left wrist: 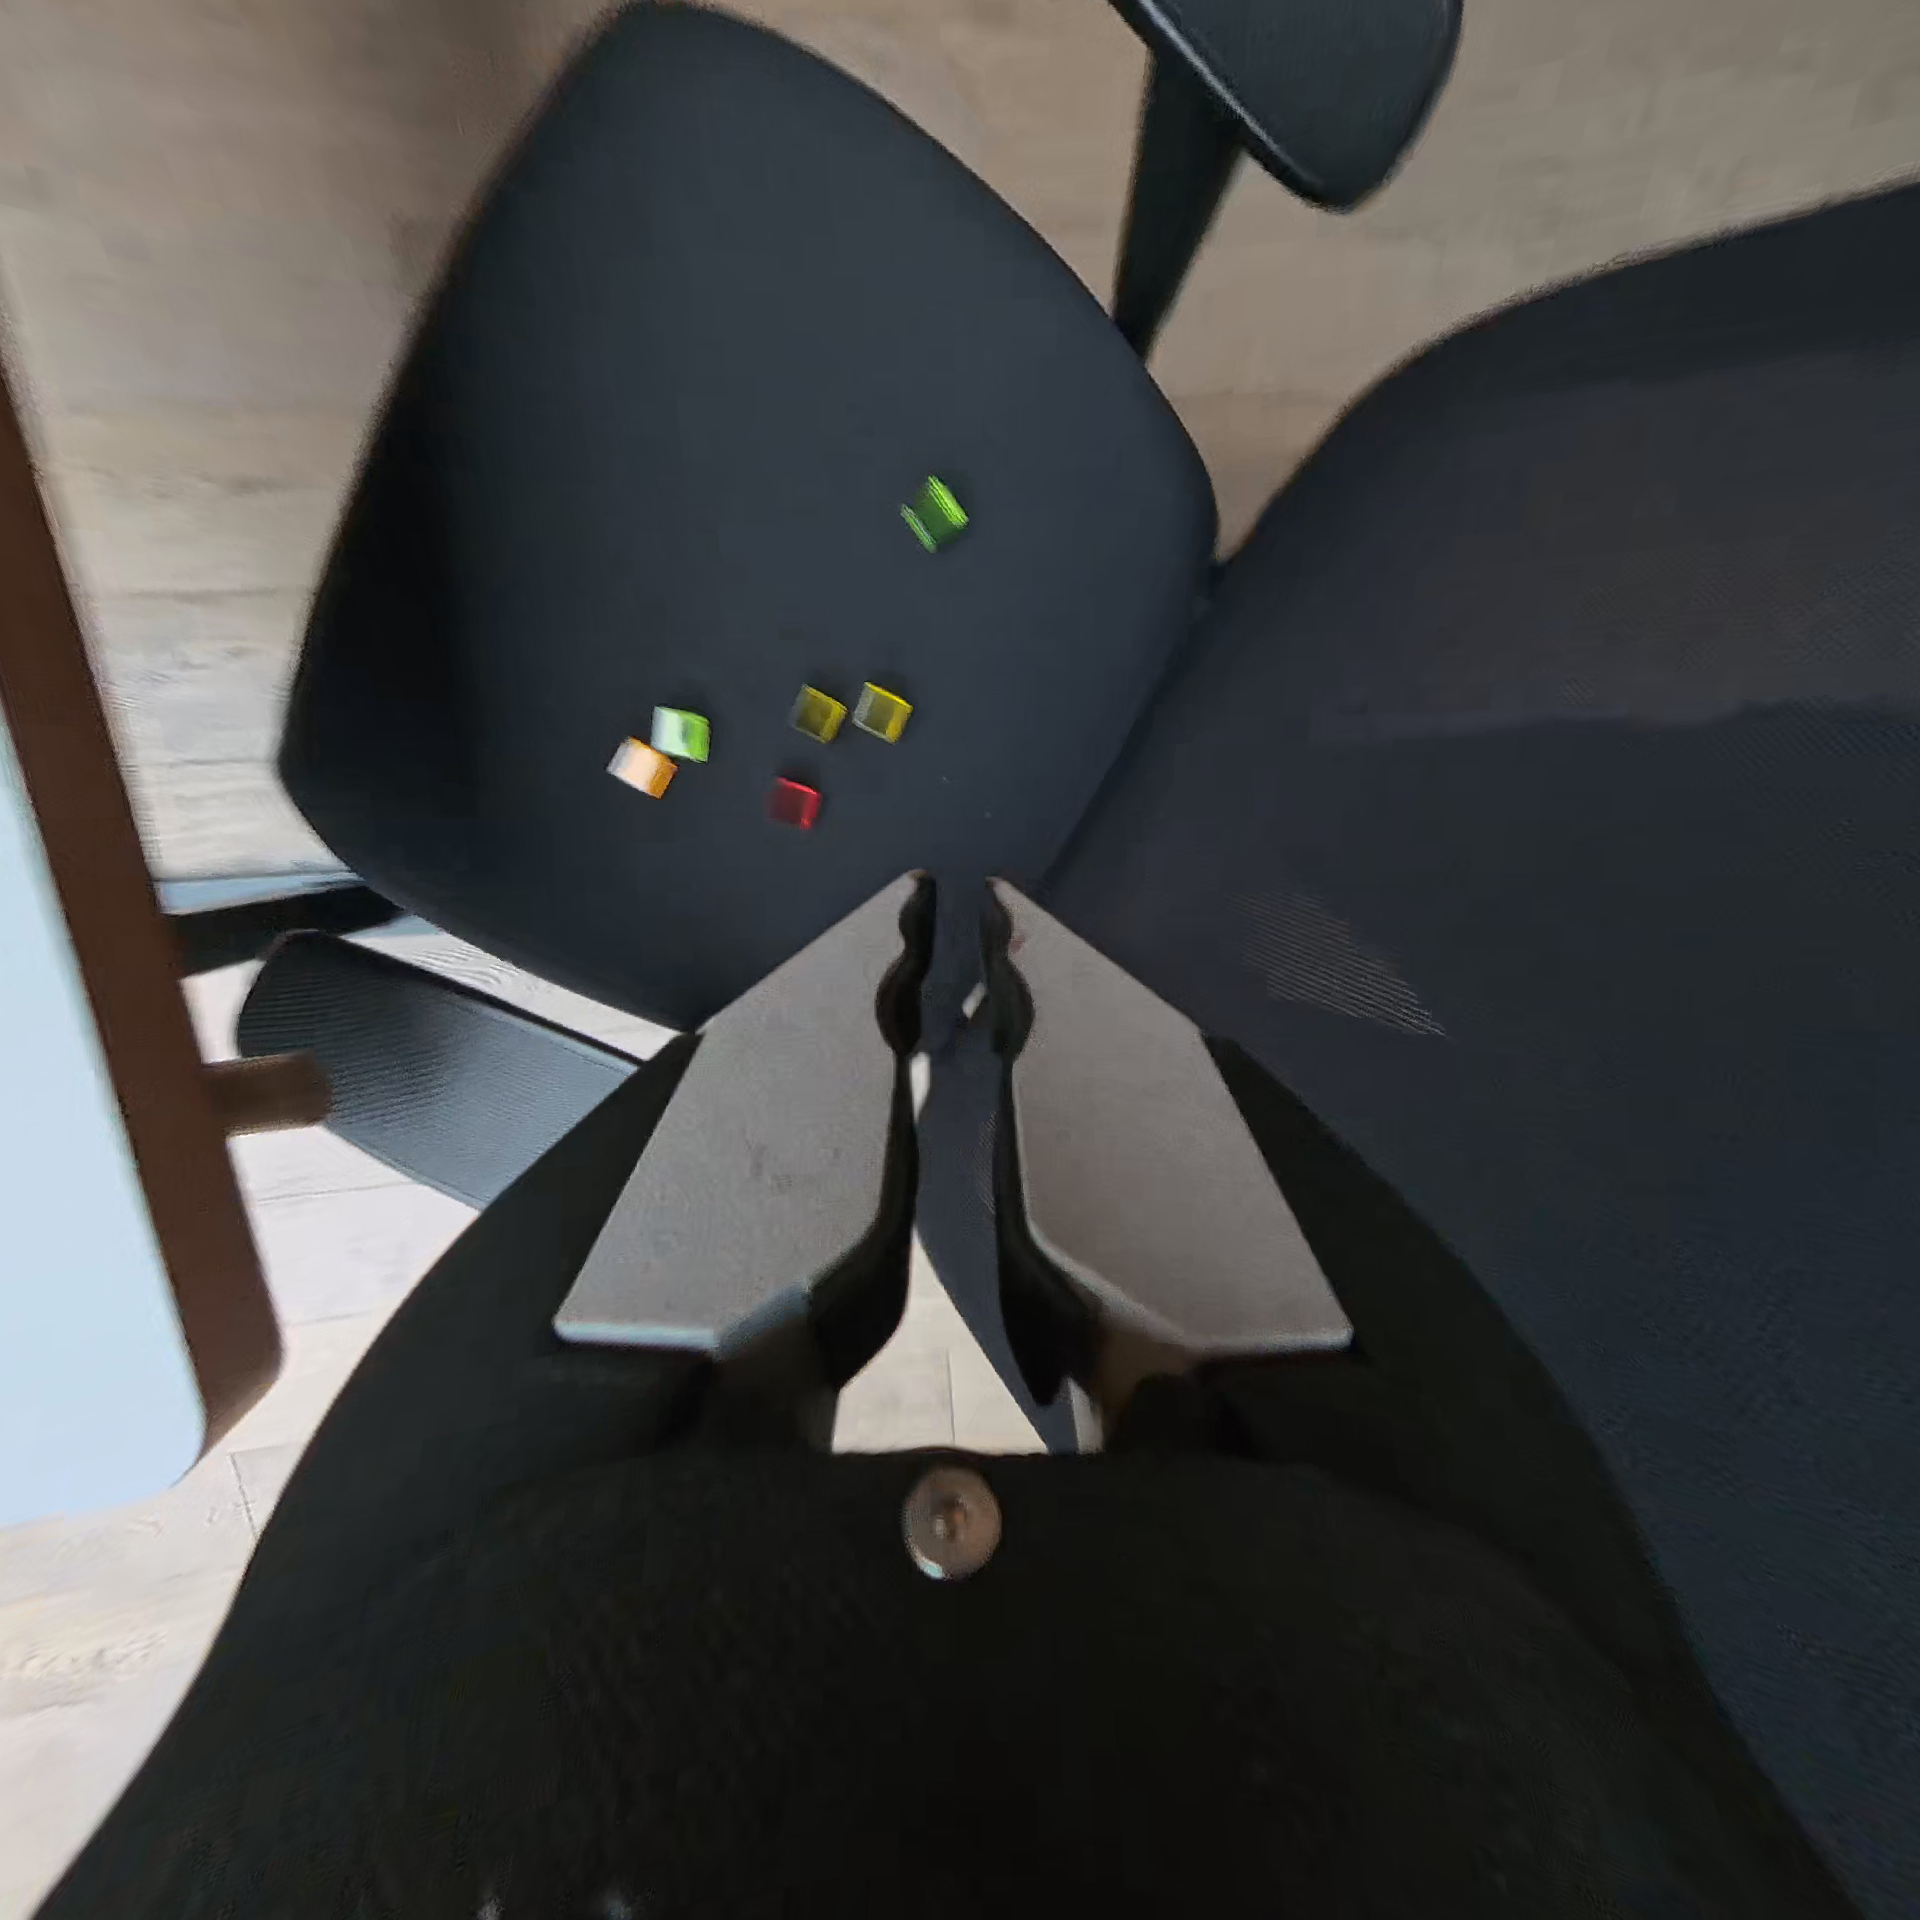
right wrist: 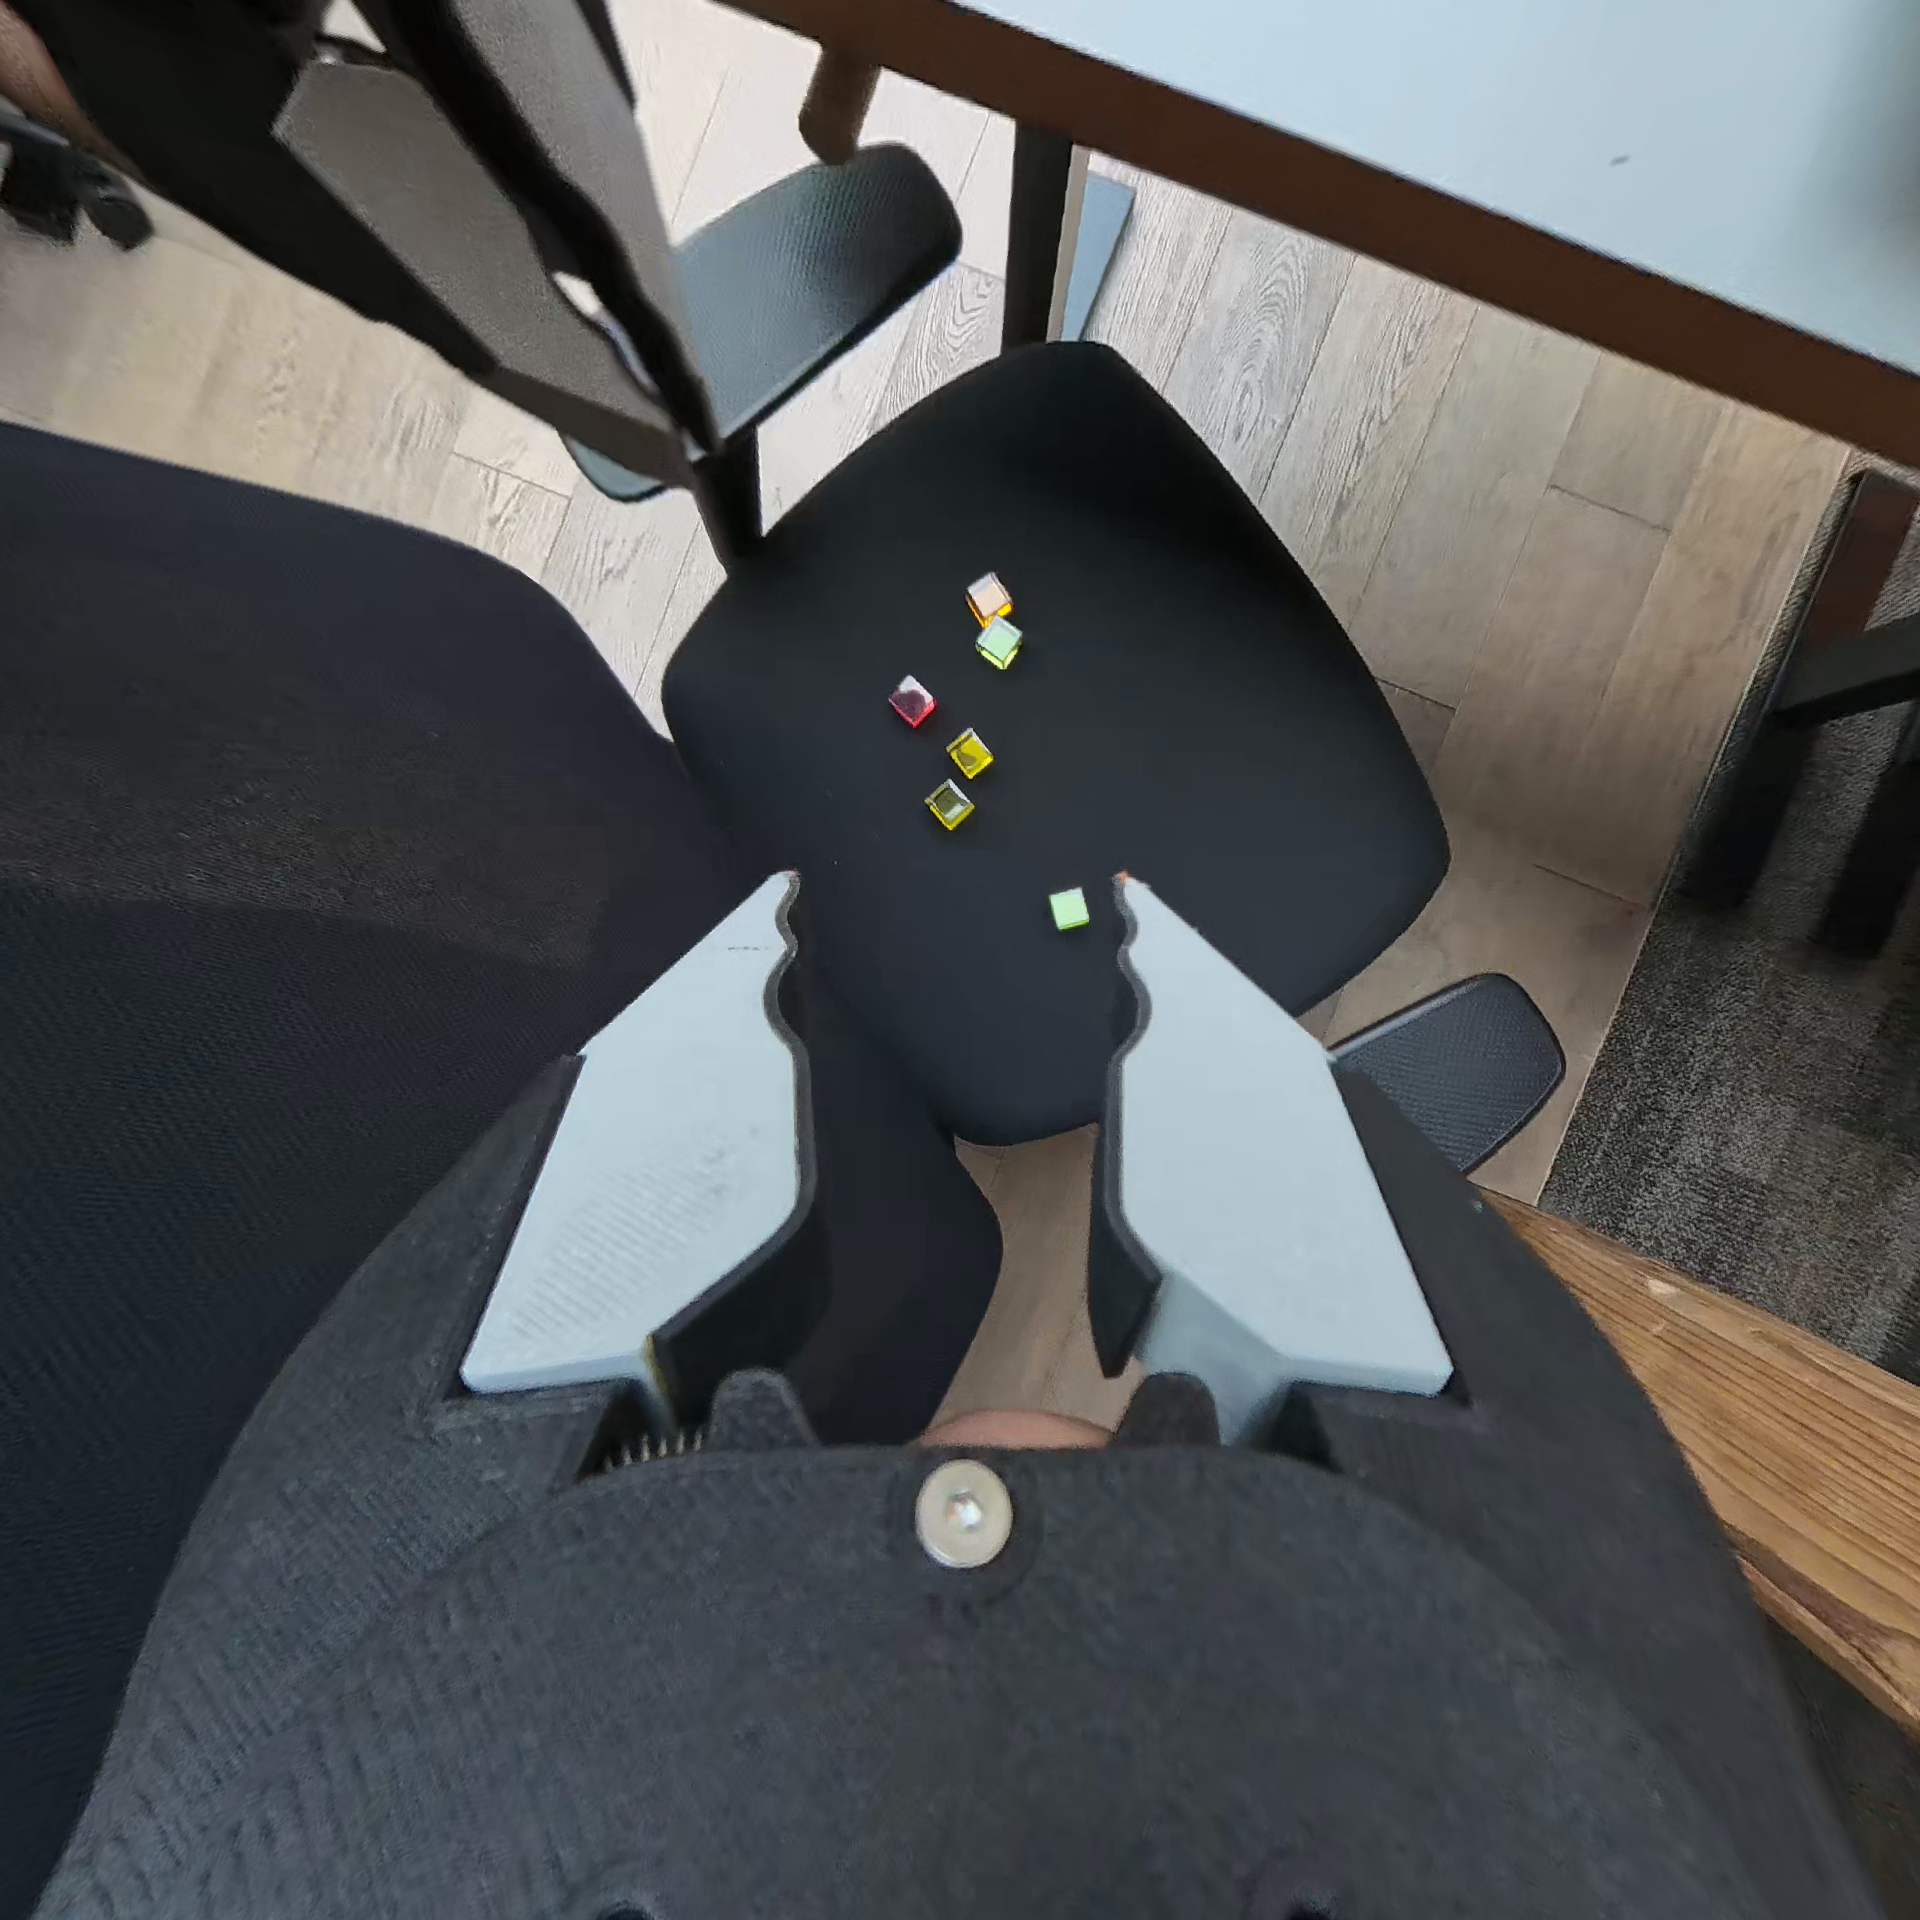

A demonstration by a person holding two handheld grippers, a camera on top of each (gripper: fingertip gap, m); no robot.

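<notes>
The right gripper (right wrist: 956, 883) hung above the near part of a black chair seat (right wrist: 1195, 727) with its jaws spread wide and nothing between them; a pale green cube (right wrist: 1068, 909) lay on the seat just inside its right fingertip (right wrist: 1127, 894). Farther out on the cushion sat two yellow cubes (right wrist: 961, 779) near each other, a red cube (right wrist: 912, 701) beyond them to the left, and an orange cube (right wrist: 988, 600) touching a second light green cube (right wrist: 998, 642). The left gripper (left wrist: 958, 888) was nearly closed, only a narrow slit showing between its jaws, and it held nothing (its view was smeared by motion blur). It hovered over the seat's edge (left wrist: 727, 416), nearest the red cube (left wrist: 795, 802), with the yellow pair (left wrist: 852, 712) just past that, the orange cube (left wrist: 642, 767) and a green one (left wrist: 681, 731) together to the left, and a lone green cube (left wrist: 935, 513) well apart farther up. A mesh backrest (left wrist: 1558, 727) stood to the right, armrests (right wrist: 821, 270) flanked the seat, and a pale desk (right wrist: 1507, 125) with a dark edge stood over the wood-grain floor (right wrist: 1351, 416).
</notes>
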